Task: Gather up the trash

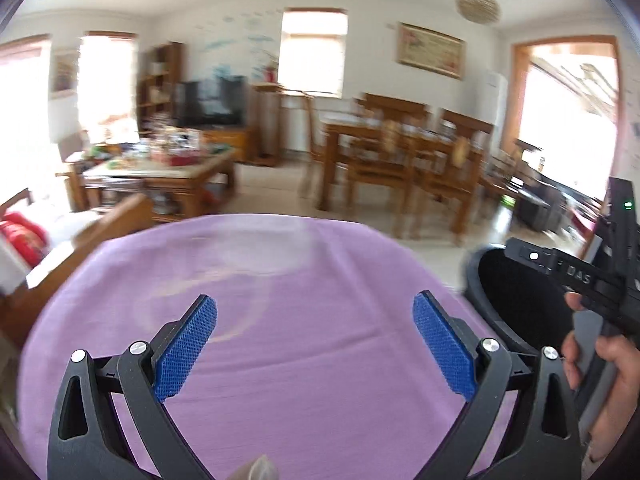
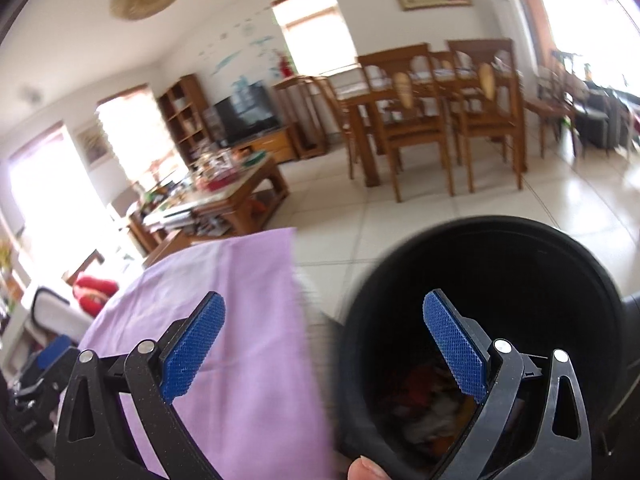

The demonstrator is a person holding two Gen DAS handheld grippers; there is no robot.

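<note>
Right wrist view: both jaws gape empty, purple cloth (image 2: 224,320) beside black bin (image 2: 500,280) holding trash (image 2: 424,412).

White letters "DAS" stand on the black right gripper (image 1: 576,276) body, beside the black bin (image 1: 516,292); nothing else legible.

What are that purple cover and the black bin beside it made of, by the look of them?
The purple cover looks like thin woven cloth, matte: faint creases run across it and its edge hangs limp. The black bin seems to be moulded plastic, with a smooth rounded rim and a dull sheen, though the blur leaves that open.
</note>
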